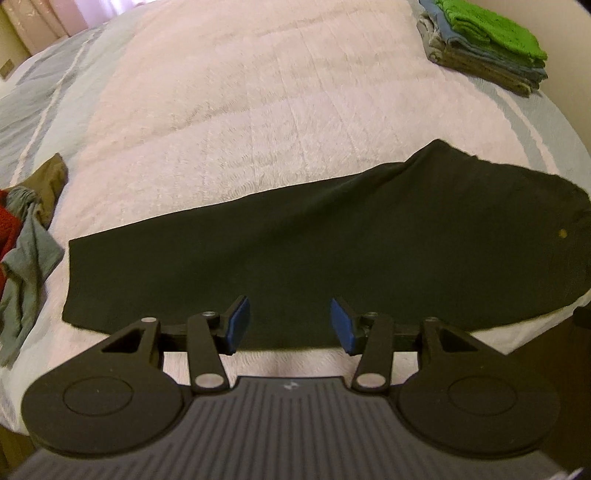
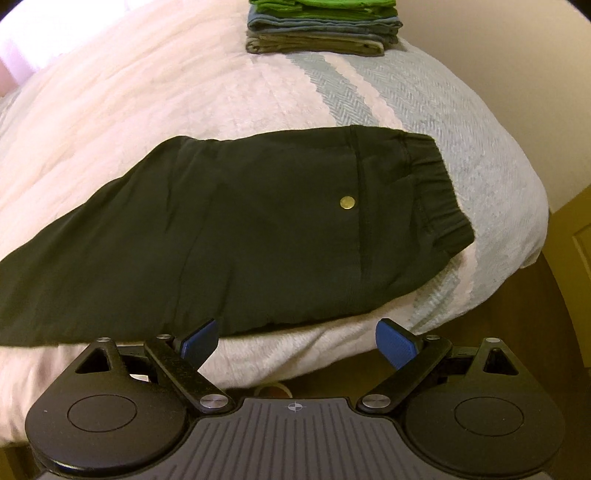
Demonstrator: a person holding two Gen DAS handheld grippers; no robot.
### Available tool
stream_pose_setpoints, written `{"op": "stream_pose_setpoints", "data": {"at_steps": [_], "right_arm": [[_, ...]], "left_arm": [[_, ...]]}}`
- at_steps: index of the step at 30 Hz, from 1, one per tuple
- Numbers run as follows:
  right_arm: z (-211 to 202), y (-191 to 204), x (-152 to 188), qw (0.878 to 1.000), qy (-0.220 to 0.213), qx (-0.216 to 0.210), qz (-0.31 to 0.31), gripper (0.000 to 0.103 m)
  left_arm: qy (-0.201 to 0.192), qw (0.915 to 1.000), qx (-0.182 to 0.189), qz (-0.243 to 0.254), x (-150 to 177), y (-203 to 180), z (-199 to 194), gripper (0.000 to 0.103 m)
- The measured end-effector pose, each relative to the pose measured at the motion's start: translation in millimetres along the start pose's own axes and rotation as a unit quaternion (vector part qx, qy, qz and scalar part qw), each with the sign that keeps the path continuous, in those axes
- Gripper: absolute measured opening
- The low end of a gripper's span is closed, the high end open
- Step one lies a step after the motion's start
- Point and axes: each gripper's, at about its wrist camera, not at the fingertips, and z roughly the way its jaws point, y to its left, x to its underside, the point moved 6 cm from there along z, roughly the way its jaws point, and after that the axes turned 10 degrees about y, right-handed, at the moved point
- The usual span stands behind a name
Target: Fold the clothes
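Both grippers, left (image 1: 290, 320) and right (image 2: 298, 341), jaws wide and empty, at near edge of black trousers (image 2: 229, 236) on bed (image 2: 147, 103)

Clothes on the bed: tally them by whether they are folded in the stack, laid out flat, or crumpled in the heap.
Folded in the stack: 3, green terry towel, blue folded garment, olive folded garment.
Laid out flat: 1, black trousers with a brass snap.
Crumpled in the heap: 3, grey shirt, olive-brown cloth, red knit.
Total: 7
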Motion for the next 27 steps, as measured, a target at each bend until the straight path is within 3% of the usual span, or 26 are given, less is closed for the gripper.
{"op": "stream_pose_setpoints", "data": {"at_steps": [6, 14, 20, 27], "right_arm": [[33.2, 1.1, -1.1, 0.999, -0.046, 0.004, 0.02, 0.094], [52.6, -12.7, 8.1, 0.985, -0.169, -0.013, 0.041, 0.094], [54.5, -18.1, 43.1, 0.972, -0.227, -0.013, 0.065, 0.094], [14.5, -6.9, 102.5, 0.965, -0.252, -0.024, 0.074, 0.094]], "left_arm": [[-0.021, 0.9997, 0.01, 0.005, 0.8, 7.0, 54.6, 0.045], [-0.098, 0.9945, 0.036, 0.001, 13.8, 17.3, 102.3, 0.045], [-0.167, 0.9853, 0.035, -0.01, 50.4, 35.5, 93.9, 0.045], [-0.191, 0.9804, 0.027, -0.042, 122.0, 67.2, 58.3, 0.051]]}}
